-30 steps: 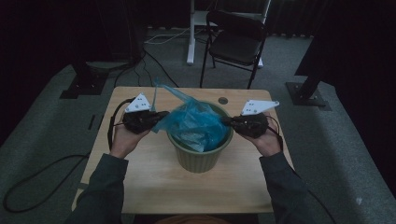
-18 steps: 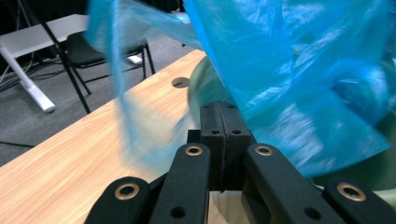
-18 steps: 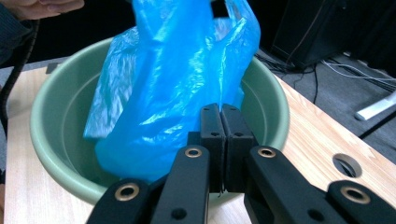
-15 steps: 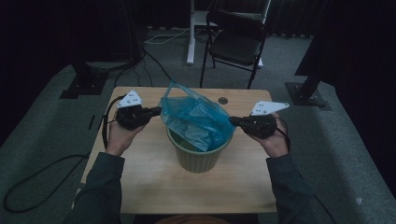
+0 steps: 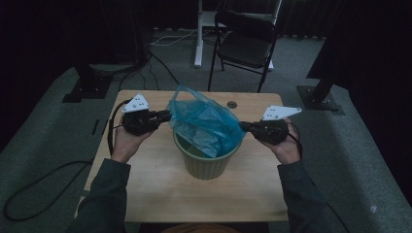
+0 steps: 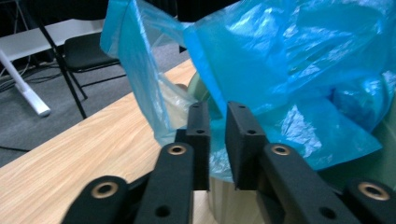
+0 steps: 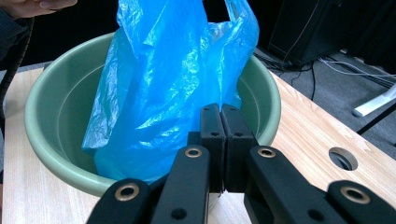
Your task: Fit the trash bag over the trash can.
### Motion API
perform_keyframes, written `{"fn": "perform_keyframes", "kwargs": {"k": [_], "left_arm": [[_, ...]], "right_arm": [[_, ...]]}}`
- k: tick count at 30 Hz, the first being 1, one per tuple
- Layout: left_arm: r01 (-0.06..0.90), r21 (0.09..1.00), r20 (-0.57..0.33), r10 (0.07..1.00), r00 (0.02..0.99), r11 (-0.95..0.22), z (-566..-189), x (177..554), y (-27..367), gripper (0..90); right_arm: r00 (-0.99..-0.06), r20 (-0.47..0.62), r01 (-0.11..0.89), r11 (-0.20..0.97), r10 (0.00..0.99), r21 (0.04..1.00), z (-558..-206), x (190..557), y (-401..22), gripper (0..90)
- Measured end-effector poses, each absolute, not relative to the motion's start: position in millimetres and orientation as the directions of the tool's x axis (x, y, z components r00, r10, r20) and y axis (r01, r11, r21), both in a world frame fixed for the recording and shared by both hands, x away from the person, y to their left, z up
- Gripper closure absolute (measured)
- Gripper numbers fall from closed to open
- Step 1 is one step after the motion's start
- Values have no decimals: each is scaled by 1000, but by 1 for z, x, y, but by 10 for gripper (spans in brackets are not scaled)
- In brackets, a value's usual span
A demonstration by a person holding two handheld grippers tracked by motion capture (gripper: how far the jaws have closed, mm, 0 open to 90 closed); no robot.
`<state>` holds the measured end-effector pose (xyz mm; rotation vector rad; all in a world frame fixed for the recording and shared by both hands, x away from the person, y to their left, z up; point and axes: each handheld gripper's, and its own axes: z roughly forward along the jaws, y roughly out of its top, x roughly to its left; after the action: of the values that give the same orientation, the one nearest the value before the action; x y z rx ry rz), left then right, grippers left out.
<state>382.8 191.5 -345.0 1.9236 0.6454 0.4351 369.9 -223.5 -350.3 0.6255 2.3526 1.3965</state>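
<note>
A blue plastic bag (image 5: 206,125) stands partly inside a green ribbed bin (image 5: 206,162) at the middle of a wooden table (image 5: 165,189), stretched between two hand-held grippers.

Left gripper (image 5: 164,116): held level just to the left of the bag, its tips at the bag's left edge. In the left gripper view its jaws stand a narrow gap apart, having just been opening; the bag's film (image 6: 280,84) hangs straight ahead of the pads and behind the gap, while the pads (image 6: 201,140) do not press on it. The bin's side lies beyond and below the tips.

Right gripper (image 5: 244,126): held level at the bag's right edge, over the bin's right rim. In the right gripper view (image 7: 223,122) its jaws are pressed together, pad against pad, with the bag (image 7: 168,79) rising directly in front of the tips and its lower edge drawn toward them. Whether a fold of film is pinched between the pads cannot be told, since the contact line is hidden by the pads themselves. The bin's rim (image 7: 42,140) curves round beyond the tips, and a round hole in the table (image 7: 343,158) lies to the right of this gripper.

The bag's open mouth rises above both grippers; its body sags into the bin between them.
</note>
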Motion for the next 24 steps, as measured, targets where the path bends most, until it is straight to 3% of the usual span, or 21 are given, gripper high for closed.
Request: {"fn": "perform_keyframes", "kwargs": {"k": [5,8,14,24], "left_arm": [[239,916,-3,591,807,-322,-341,384,188,628],[247,907,0,587,810,-340,-340,386,180,607],[218,910,10,544,839,-353,-344,380,168,840],[157,890,56,445,894,-427,-358,345,157,890]], "right_arm": [[-850,-58,199,420,524,886,-351,370,-223,892],[-852,-58,196,421,520,886,-352,370,-222,892],[-855,-60,193,423,516,885,-353,370,-220,892],[-849,-58,197,417,525,887,-353,368,-222,892]]}}
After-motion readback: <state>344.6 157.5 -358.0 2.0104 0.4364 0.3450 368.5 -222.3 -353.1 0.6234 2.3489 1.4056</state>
